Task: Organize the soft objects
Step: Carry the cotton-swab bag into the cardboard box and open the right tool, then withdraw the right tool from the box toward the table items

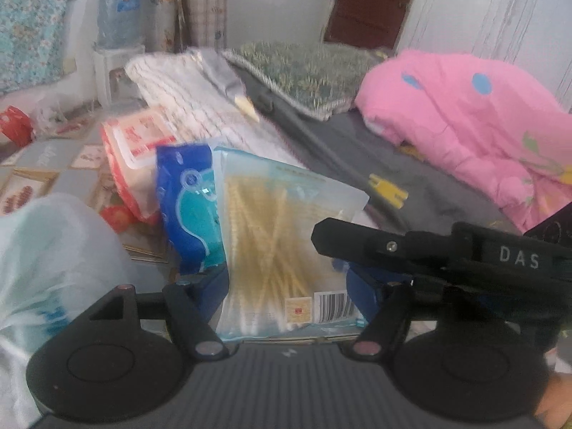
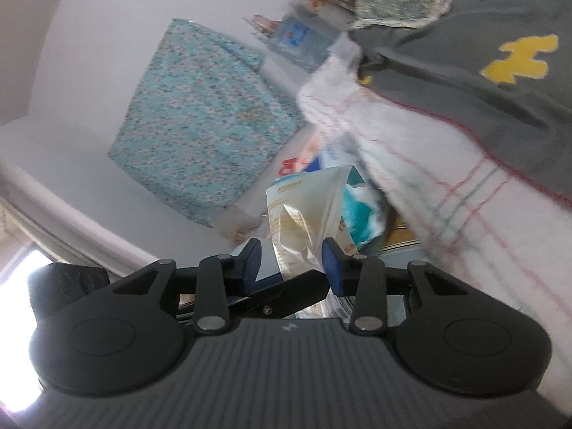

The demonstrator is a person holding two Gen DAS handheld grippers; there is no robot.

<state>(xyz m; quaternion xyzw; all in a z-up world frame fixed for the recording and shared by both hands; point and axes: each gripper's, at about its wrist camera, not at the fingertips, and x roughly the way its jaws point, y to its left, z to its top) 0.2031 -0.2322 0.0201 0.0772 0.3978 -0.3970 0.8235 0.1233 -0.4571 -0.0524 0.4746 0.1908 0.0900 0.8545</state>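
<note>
A clear packet of cotton swabs stands upright between the blue pads of my left gripper, which is shut on its lower part. From the right, a black finger of my right gripper reaches over the packet's right edge. In the right wrist view the same packet is crumpled between the pads of my right gripper. The right pad touches it and a gap shows at the left pad. A blue packet and a red-and-white packet stand behind on the left.
A white plastic bag bulges at the near left. On the bed's grey sheet lie a white checked blanket, a green patterned pillow and a pink quilt. A water bottle stands by the far wall.
</note>
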